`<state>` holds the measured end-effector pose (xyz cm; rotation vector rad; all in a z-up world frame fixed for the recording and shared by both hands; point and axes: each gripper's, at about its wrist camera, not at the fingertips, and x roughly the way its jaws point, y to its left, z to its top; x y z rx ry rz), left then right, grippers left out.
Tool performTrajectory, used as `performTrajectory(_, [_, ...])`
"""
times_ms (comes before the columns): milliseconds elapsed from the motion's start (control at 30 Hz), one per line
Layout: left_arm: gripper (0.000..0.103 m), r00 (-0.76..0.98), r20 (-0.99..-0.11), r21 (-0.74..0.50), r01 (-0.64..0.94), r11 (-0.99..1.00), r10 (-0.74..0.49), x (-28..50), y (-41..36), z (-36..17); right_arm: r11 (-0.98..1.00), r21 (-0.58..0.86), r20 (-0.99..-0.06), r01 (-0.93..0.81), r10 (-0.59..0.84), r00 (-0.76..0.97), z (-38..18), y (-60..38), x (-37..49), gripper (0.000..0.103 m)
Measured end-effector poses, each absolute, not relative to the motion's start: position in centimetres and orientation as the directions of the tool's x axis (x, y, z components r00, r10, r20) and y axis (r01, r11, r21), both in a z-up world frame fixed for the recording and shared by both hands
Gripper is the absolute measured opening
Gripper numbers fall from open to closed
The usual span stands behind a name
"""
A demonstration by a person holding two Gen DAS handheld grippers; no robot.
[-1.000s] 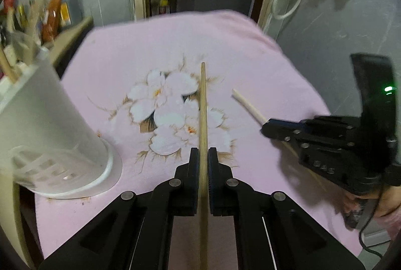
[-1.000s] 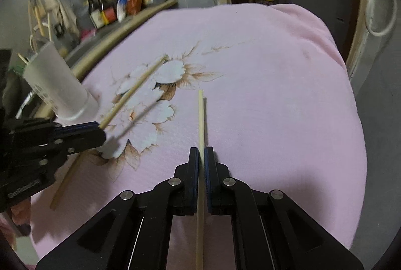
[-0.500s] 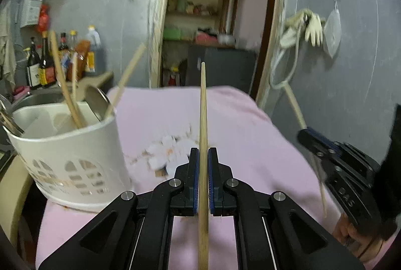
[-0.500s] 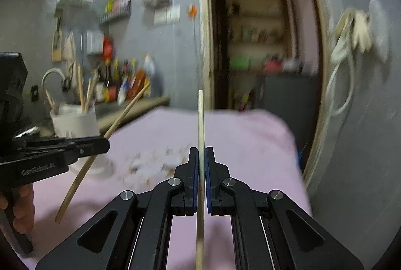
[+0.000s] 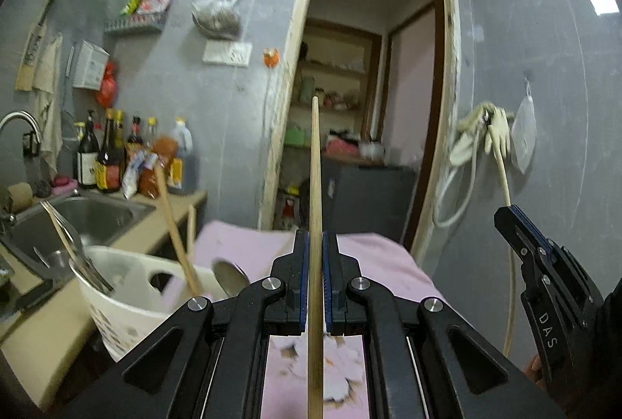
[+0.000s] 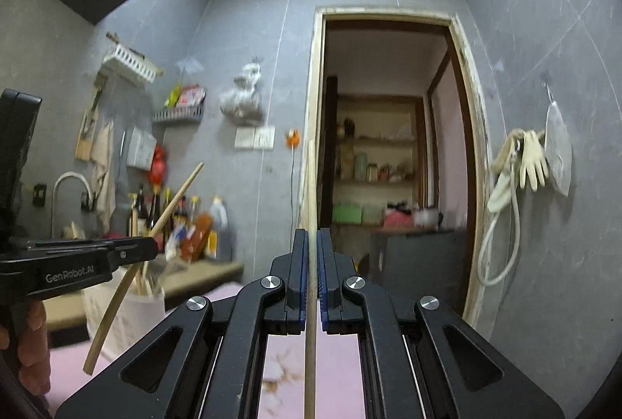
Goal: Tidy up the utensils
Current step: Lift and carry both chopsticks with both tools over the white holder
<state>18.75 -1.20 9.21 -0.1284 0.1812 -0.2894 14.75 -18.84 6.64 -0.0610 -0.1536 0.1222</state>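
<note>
Both grippers loaded: left gripper [image 5: 315, 263] is clamped on a wooden chopstick [image 5: 315, 185], and right gripper [image 6: 310, 263] is clamped on a second chopstick [image 6: 310, 209], each stick running straight out along the fingers and clear of the desk. Step in hand, as I read it: carry phase, sticks lifted off the pink cloth [image 5: 373, 255] and headed for the white utensil holder [image 5: 128, 306] at the desk's left edge by the sink [image 5: 97, 217]. Next move calls for tipping each stick tip-down over the holder's open rim, one gripper at a time so they don't cross, then releasing. Holder is already crowded, so aim for a gap. View differences: left wrist shows the holder's inside — fork [image 5: 70, 244], spoon [image 5: 231, 277], wooden sticks — plus the right gripper side-on at the right. Right wrist only shows the holder partly, behind the left gripper, but does show that chopstick's full tilted length, tail end hanging below the jaws.
</note>
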Motion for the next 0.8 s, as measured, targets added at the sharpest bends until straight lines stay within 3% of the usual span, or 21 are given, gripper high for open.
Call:
performTrajectory(367, [0.004, 0.976, -0.020, -0.255, 0.204, 0.945, -0.216, 19.7, 8.3, 14.0, 0.968, 0.029, 0.262, -0.250, 0.234, 0.936, 10.5, -14.1, 16.5, 0.003])
performTrajectory(600, [0.004, 0.986, 0.078, -0.312, 0.166, 0.935, -0.149, 21.2, 14.3, 14.8, 0.908, 0.114, 0.331, -0.404, 0.349, 0.877, 12.3, -10.0, 18.4, 0.003])
performTrajectory(800, [0.004, 0.990, 0.101, -0.379, 0.133, 0.916, -0.102, 23.4, 17.9, 14.0, 0.841, 0.147, 0.367, -0.521, 0.443, 0.818, 12.5, -7.3, 20.2, 0.003])
